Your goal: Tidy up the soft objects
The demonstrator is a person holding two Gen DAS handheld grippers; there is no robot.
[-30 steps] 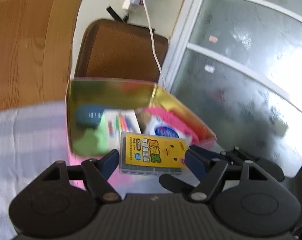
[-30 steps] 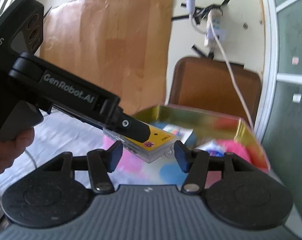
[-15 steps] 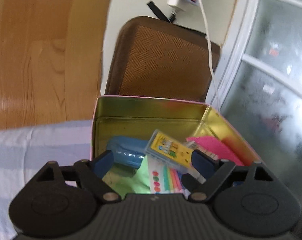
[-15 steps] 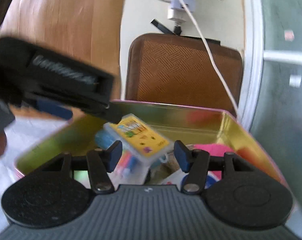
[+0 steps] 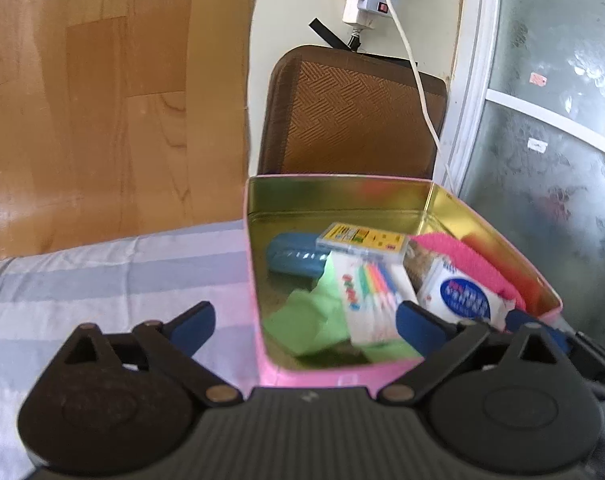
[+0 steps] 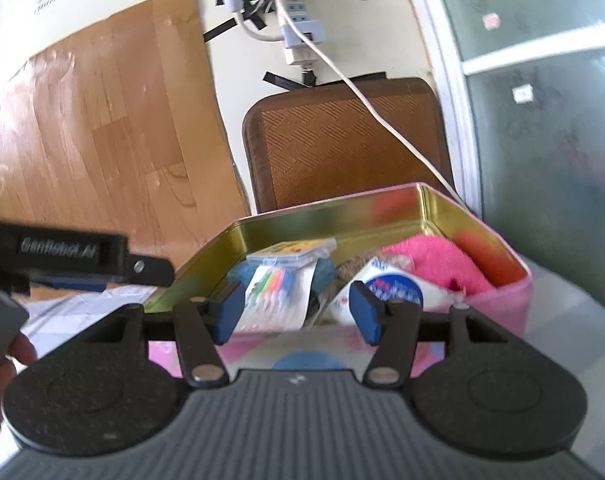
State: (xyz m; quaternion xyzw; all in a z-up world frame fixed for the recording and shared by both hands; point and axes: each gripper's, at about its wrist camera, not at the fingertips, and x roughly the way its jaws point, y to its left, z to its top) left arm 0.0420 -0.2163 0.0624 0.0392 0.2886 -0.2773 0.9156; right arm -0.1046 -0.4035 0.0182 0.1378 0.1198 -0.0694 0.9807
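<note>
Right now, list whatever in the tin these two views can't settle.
- Brown item, left wrist view: mostly covered by the white packet; unidentifiable.
- Blue item: overlapped by the yellow card box and marker pack.
- Packet lettering: blurred in both views.
- Tin near wall, right wrist view: blocked by the right gripper.

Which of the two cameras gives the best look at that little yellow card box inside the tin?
The left wrist view: the yellow box lies sharp, its printed top facing up, inside the tin. The right wrist view shows it blurred and edge-on.

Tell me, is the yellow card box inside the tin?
Yes, inside. The yellow card box lies on the other things in the tin, below its rim.
</note>
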